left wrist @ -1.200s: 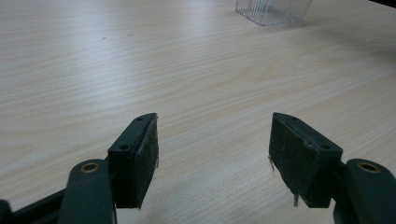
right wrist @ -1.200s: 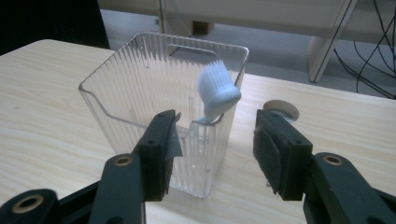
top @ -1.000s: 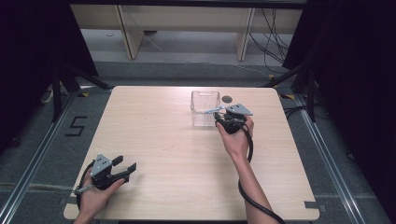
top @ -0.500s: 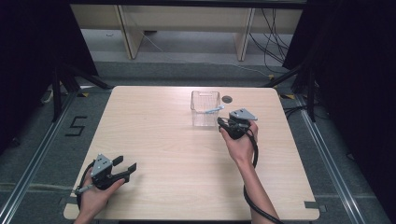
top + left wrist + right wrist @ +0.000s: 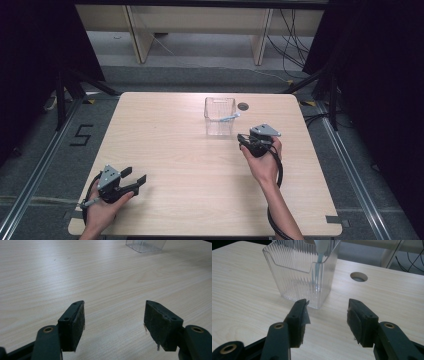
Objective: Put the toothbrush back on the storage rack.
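A clear ribbed plastic box (image 5: 219,115) stands at the far middle of the wooden table (image 5: 170,150). A pale blue, white-topped stick-like item (image 5: 228,118) leans inside it, its tip at the box's floor (image 5: 318,270). My right gripper (image 5: 242,138) hovers just right of and nearer than the box (image 5: 302,272), jaws open and empty (image 5: 327,312). My left gripper (image 5: 134,176) rests near the table's front left corner, jaws wide open with bare wood between them (image 5: 113,315). The box's base (image 5: 145,245) shows far off in the left gripper view.
A round cable hole (image 5: 243,106) sits in the table right of the box, also visible as a hole (image 5: 358,276) in the right gripper view. Black cables trail from both grippers. Wooden bench legs (image 5: 137,35) and floor cables lie beyond the table.
My right gripper has drawn back from the box toward the person and slightly right, empty. The stick-like item stays in the box. The left gripper has not moved.
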The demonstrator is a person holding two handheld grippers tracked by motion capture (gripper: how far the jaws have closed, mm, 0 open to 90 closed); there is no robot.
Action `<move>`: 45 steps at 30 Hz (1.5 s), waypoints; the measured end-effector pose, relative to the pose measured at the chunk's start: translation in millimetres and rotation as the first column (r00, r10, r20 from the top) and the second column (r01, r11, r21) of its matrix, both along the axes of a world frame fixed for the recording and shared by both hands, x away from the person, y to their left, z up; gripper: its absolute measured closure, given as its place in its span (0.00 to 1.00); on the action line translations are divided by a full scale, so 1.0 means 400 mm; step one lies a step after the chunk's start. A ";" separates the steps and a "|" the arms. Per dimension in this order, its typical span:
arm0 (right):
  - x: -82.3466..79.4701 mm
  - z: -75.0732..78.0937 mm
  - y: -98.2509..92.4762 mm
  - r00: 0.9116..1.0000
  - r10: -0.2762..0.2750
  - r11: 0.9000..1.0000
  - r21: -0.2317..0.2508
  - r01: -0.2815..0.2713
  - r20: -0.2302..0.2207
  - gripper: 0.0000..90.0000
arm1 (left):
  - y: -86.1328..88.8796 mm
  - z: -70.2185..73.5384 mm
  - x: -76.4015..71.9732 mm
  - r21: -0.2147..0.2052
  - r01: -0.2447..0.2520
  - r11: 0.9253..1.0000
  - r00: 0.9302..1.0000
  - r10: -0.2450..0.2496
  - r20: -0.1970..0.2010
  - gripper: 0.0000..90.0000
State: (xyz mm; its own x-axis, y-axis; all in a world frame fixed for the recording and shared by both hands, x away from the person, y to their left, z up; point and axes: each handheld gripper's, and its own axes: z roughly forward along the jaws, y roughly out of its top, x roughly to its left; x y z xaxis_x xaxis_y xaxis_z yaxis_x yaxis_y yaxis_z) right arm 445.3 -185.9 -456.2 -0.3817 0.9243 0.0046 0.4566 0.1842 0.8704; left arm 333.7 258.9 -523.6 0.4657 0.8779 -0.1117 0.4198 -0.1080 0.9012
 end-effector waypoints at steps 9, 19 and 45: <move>-0.043 -0.021 -0.023 0.999 -0.006 1.000 -0.002 0.006 -0.033 0.56 | -0.002 0.001 -0.001 0.006 -0.004 1.000 1.000 0.004 -0.003 0.36; -0.076 -0.035 -0.041 0.999 0.001 1.000 -0.017 -0.001 -0.049 0.56 | -0.002 0.001 -0.001 0.004 -0.005 1.000 1.000 0.005 -0.001 0.36; -0.179 -0.098 -0.123 0.997 -0.035 0.999 -0.007 0.035 -0.076 0.56 | -0.004 0.001 -0.002 0.008 -0.004 1.000 1.000 0.004 0.004 0.36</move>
